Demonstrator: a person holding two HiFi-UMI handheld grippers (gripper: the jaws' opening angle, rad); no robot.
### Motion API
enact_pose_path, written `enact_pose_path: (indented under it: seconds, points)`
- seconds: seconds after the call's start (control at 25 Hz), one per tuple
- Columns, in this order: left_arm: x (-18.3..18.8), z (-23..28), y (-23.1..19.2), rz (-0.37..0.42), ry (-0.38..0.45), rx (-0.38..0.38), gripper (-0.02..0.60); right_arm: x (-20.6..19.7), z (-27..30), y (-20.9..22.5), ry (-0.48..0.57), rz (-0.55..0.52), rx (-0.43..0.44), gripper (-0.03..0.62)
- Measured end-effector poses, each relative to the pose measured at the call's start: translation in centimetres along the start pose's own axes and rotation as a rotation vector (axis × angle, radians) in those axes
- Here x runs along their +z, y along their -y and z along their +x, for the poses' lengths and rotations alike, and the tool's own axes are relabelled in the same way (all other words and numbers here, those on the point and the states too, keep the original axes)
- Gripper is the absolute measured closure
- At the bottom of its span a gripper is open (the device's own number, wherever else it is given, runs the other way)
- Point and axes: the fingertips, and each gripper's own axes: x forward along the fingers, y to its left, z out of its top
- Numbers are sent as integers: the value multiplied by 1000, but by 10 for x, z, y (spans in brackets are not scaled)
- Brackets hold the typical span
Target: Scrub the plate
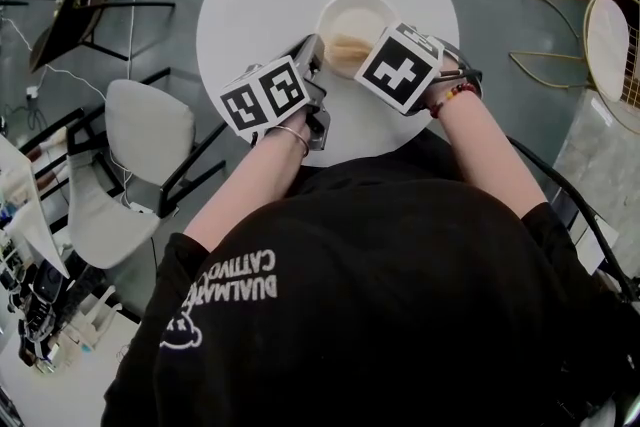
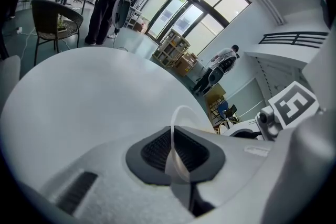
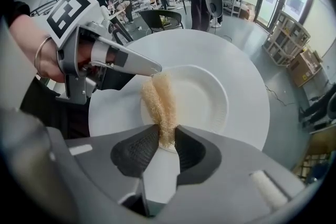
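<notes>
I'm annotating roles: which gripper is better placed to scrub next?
Right. The right gripper pinches the loofah pad resting on the plate; the left gripper is clamped on the plate's rim, steadying it.

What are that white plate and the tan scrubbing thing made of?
Plate: probably glazed ceramic, possibly melamine. It is smooth and evenly white with a thin rim, and the look alone cannot settle which.
Scrubber: looks like dried loofah or a similar plant fibre, with tan, coarse, matted strands and a matte finish.

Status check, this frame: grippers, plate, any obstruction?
Left gripper shut on plate rim. Right gripper shut on scrub pad, pad resting on plate. No obstruction seen.
</notes>
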Motion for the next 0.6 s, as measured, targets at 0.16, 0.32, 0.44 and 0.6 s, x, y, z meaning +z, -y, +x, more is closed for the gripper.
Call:
enact_pose_path:
  seconds: [0.16, 0.32, 0.44, 0.6]
  points:
    - [1, 0, 0, 4, 5, -3, 563, -10, 0, 6, -32, 0, -19, 491]
    - [-1, 0, -2, -2, 11, -6, 563, -16, -1, 11, -41, 19, -23, 491]
    - [-1, 0, -1, -2, 11, -10, 563, -20, -3, 14, -59, 19, -35, 491]
    - [0, 1, -2, 5, 12, -10, 563, -30, -6, 19, -83, 33, -47, 491]
